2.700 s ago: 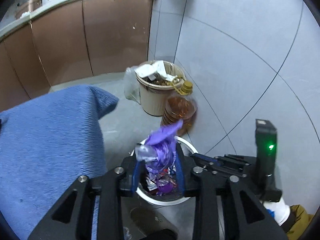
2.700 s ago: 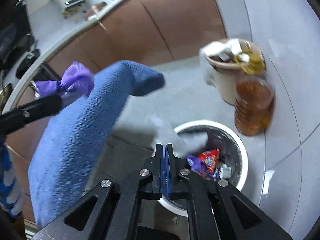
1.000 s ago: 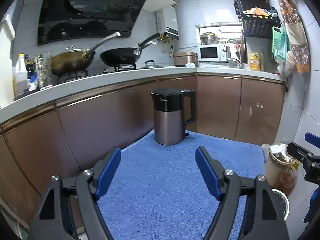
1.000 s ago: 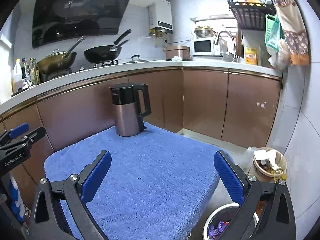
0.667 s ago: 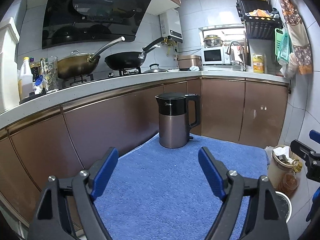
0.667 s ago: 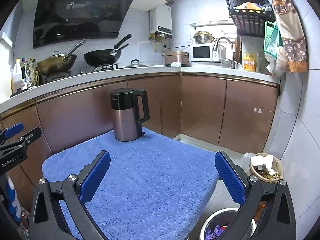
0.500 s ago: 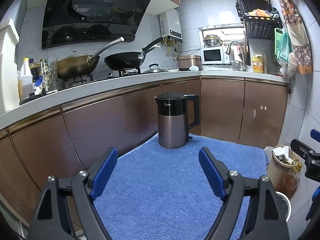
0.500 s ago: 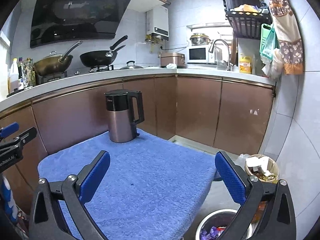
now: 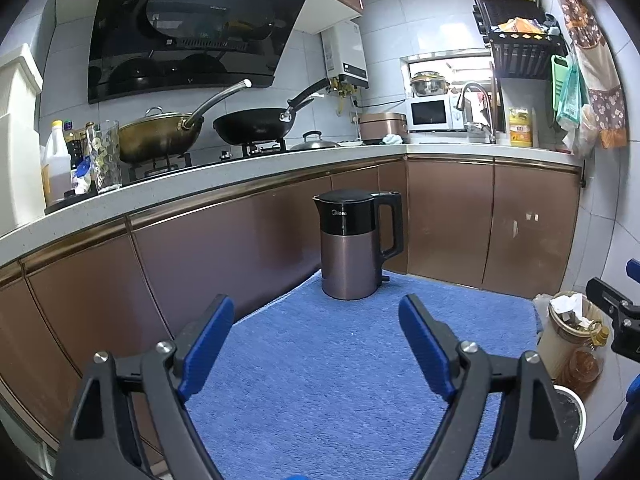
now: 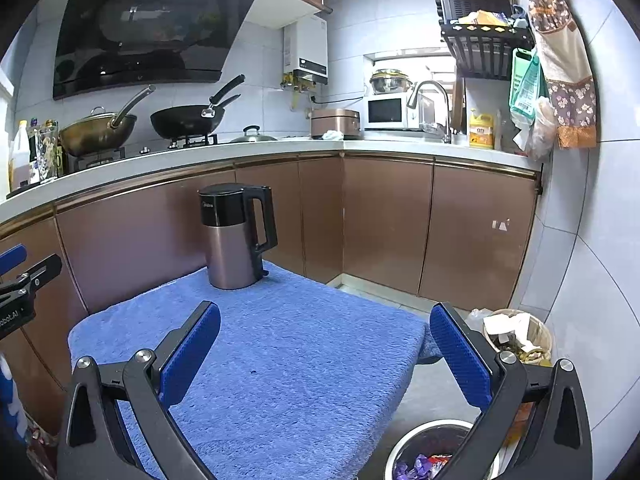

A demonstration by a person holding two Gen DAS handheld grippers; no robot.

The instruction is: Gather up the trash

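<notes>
Left gripper [image 9: 316, 330]: black frame with blue-padded fingers spread wide apart, holding nothing, hanging above the blue terry-cloth table cover [image 9: 340, 392]
Right gripper [image 10: 326, 344]: same black and blue build, fingers also wide apart with nothing between them, above the near right part of the same cover [image 10: 280, 360]
Trash: purple and red crumpled wrappers [image 10: 420, 465] lie inside the white-rimmed round metal bin [image 10: 394, 456] on the floor, just past the cover's right edge and below the right gripper's right finger
Bin in the left view: only a part of its white rim [image 9: 576, 408] shows at the lower right
Second bin: beige plastic wastebasket [image 10: 540, 334] stuffed with paper scraps, standing on the floor against the tiled wall, beyond the metal bin
Oil bottle: amber plastic bottle with a yellow cap [image 9: 582, 364], just beside the beige wastebasket [image 9: 560, 344]
Kettle: brown steel electric kettle with black top and handle [image 9: 354, 244], upright at the far end of the cover
Kettle writing: small pale logo on the black band, it looks like "Midea"
Gripper writing: white letters "obot.AI" on the left tool's body where it shows at the left edge of the right view [image 10: 12, 316], the start cut off
Counter: white worktop [image 10: 384, 146] over brown cabinet doors, carrying a brass-coloured wok [image 9: 160, 136], a black wok [image 9: 252, 128] and a white microwave [image 9: 428, 114]
Yellow bottle by the tap [image 10: 481, 130]: carries a label, too small to read
</notes>
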